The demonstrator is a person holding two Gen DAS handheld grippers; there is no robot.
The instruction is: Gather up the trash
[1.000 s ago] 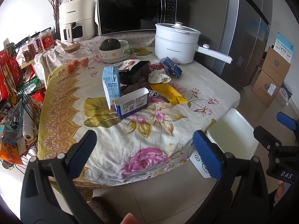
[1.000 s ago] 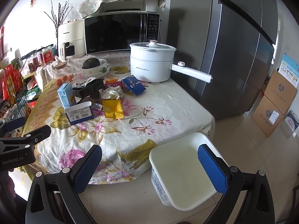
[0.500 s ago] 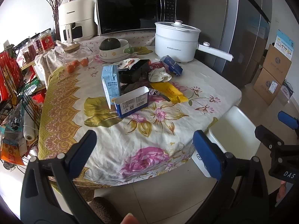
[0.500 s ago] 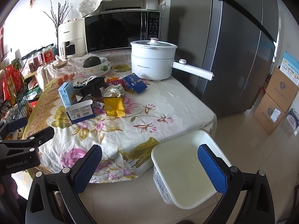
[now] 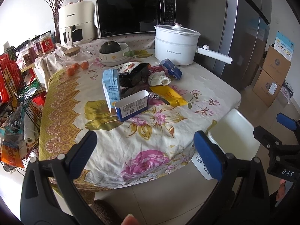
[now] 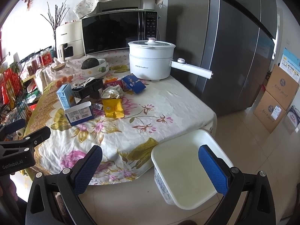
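Trash lies in a heap mid-table: a light blue carton (image 5: 111,89), an open blue-and-white box (image 5: 132,105), a yellow wrapper (image 5: 168,95), a crumpled white paper (image 5: 159,79), a black tray (image 5: 133,75) and a dark blue packet (image 5: 171,68). The same carton (image 6: 66,97), box (image 6: 80,113) and yellow wrapper (image 6: 113,108) show in the right wrist view. A white bin (image 6: 189,170) stands on the floor at the table's near right corner, also seen as the bin (image 5: 234,131). My left gripper (image 5: 144,150) hangs open before the table's front edge. My right gripper (image 6: 150,166) is open above the bin's edge.
A white electric pot (image 5: 176,44) with a long handle, a microwave (image 5: 135,15), an air fryer (image 5: 76,23), a bowl with a squash (image 5: 112,53) and oranges (image 5: 76,68) fill the back. A grey fridge (image 6: 240,43) stands right, cardboard boxes (image 6: 275,97) beyond, a wire rack (image 5: 13,86) left.
Both grippers have risen slightly and drifted a little; the table scene has shifted a bit downward in both views. Nothing was gripped or released.
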